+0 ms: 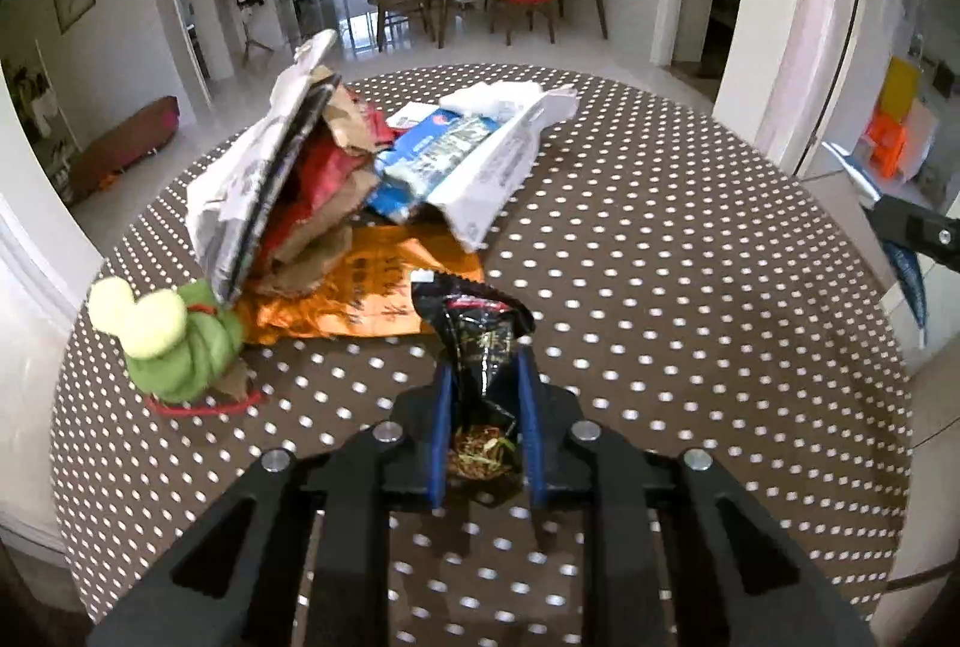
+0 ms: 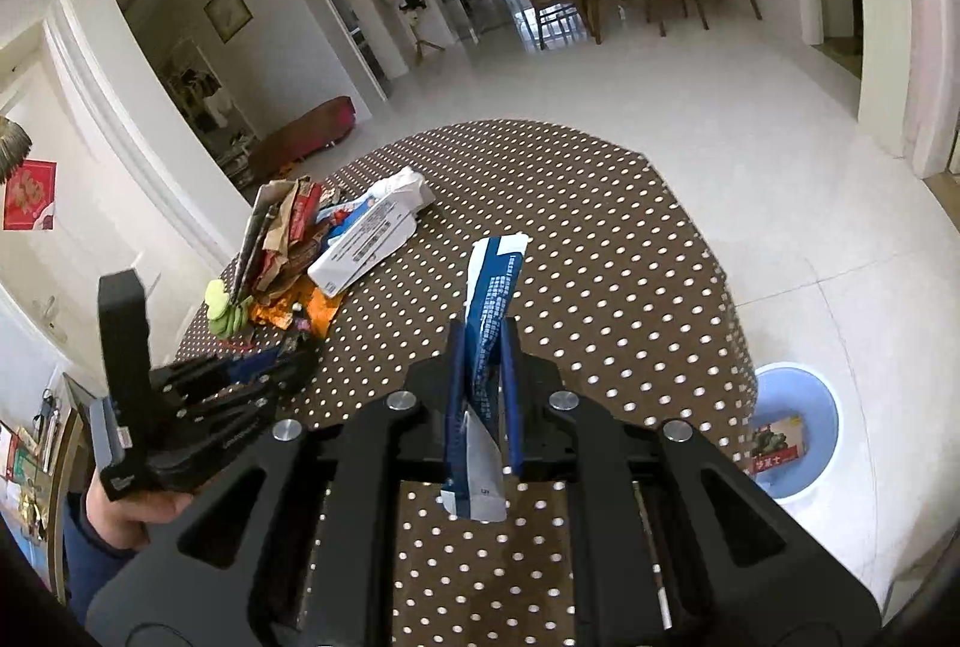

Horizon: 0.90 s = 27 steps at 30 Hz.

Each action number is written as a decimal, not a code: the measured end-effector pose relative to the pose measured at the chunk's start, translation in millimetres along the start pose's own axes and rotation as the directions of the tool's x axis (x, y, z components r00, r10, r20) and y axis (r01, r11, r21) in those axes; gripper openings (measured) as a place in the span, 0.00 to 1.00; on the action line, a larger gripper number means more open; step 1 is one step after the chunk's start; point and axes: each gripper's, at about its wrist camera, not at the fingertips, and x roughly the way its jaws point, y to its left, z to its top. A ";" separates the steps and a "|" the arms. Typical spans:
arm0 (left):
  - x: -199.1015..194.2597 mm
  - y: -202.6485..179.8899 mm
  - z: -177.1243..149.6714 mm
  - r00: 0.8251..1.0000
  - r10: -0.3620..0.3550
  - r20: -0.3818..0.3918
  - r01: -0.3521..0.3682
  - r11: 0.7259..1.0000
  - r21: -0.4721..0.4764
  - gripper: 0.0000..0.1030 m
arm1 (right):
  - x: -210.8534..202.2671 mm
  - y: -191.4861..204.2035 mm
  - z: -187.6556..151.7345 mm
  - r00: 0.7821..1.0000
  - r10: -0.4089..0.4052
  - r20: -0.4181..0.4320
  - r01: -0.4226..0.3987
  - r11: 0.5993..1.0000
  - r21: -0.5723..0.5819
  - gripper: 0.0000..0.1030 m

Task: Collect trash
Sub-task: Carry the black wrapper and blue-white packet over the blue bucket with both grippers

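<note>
Risks first. Left gripper (image 1: 483, 395) has the black snack wrapper (image 1: 480, 347) pinched only low on its crumpled body, and foil is slick, so it could slide out on the lift. The wrapper's top edge sits touching or just over the orange wrapper (image 1: 360, 299), centre-left of the left wrist frame; that one may drag along.

Right gripper (image 2: 483, 377) carries the blue-and-white packet (image 2: 489, 323) by its middle; both ends flop free, so a fast swing toward the blue bin (image 2: 798, 431), on the floor at lower right of the right wrist frame, could shake it loose or miss the rim.

Fingers: left nearly together, clamped on the black wrapper just above the counter (image 1: 660, 287). Right close together, clamped on the packet.

Remaining trash pile (image 1: 336, 179) sits upper left of centre, beside a green plush toy (image 1: 174, 341) — not trash, I'd judge.
</note>
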 end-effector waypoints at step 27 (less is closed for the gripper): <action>0.6 -233.6 93.8 0.881 -0.469 0.054 0.467 0.883 0.053 0.17 | -89.0 -192.9 20.7 0.966 -0.241 0.092 0.212 0.945 0.251 0.11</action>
